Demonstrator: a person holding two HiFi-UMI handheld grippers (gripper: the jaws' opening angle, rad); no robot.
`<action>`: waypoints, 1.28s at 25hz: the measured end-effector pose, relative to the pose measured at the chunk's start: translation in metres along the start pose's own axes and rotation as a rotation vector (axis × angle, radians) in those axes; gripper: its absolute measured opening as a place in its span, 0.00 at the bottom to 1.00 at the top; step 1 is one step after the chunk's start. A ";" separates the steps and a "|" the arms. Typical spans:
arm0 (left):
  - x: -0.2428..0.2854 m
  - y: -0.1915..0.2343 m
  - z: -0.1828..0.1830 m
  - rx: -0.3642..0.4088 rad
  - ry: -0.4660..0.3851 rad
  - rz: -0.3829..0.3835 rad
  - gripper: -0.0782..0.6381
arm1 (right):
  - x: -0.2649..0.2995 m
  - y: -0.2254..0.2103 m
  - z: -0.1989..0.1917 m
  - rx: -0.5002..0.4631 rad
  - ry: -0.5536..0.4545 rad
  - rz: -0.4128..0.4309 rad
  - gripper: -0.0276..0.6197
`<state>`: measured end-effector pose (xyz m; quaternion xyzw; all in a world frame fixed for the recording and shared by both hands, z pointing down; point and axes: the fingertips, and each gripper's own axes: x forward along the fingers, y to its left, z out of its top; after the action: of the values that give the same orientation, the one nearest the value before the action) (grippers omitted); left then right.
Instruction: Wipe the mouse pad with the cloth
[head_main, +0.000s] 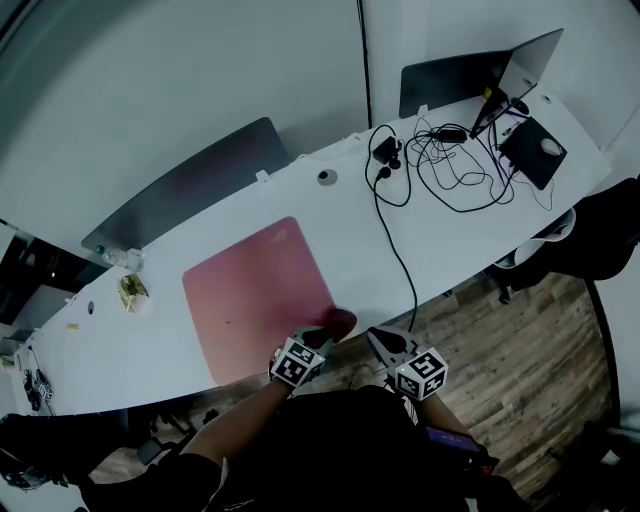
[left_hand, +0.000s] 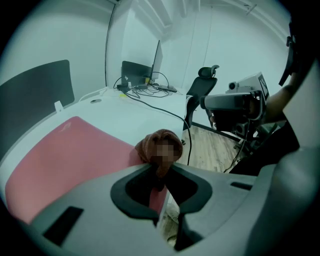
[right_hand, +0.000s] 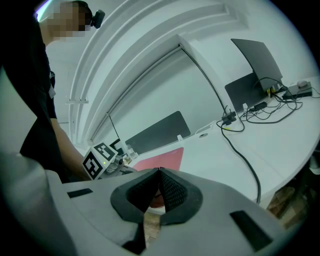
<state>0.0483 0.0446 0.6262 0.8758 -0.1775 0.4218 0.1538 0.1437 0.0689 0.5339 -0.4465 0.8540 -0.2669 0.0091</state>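
The mouse pad (head_main: 258, 295), a pink rectangle, lies left of centre in the head view on the white desk (head_main: 300, 205), its lower edge close to the desk's near rim. The cloth (head_main: 338, 322), a bunched reddish-brown wad, sits at the pad's lower right corner; I cannot tell whether it is pressed down on the pad.

My left gripper (head_main: 318, 338) has its jaws closed on the near end of the cloth (left_hand: 149, 143). In the left gripper view the wad bulges out just past the tips of the left gripper (left_hand: 161, 170), with the pad (left_hand: 70, 155) running off to the left of the frame.

My right gripper (head_main: 385, 345) hangs just to the right of the left one, at the desk's near edge. Its jaws are pressed together with nothing between them. This is plain in the right gripper view, where the tips of the right gripper (right_hand: 159, 172) meet in a point.

A black cable (head_main: 400, 250) runs from the near edge up to a tangle of leads (head_main: 450, 160) at upper right, beside an open laptop (head_main: 510, 65). A dark partition panel (head_main: 190, 185) stands behind the pad. A wooden floor (head_main: 540, 350) fills the lower right.
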 end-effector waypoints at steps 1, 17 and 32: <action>-0.002 0.001 -0.003 -0.003 0.006 0.006 0.21 | 0.000 0.000 0.000 0.000 -0.001 0.004 0.08; -0.047 0.031 -0.057 -0.153 0.027 0.096 0.21 | 0.016 0.035 -0.005 -0.019 0.027 0.106 0.08; -0.102 0.065 -0.125 -0.281 -0.019 0.204 0.21 | 0.045 0.073 -0.015 -0.066 0.107 0.171 0.08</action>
<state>-0.1251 0.0580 0.6278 0.8271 -0.3240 0.3978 0.2296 0.0572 0.0747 0.5232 -0.3569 0.8966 -0.2605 -0.0286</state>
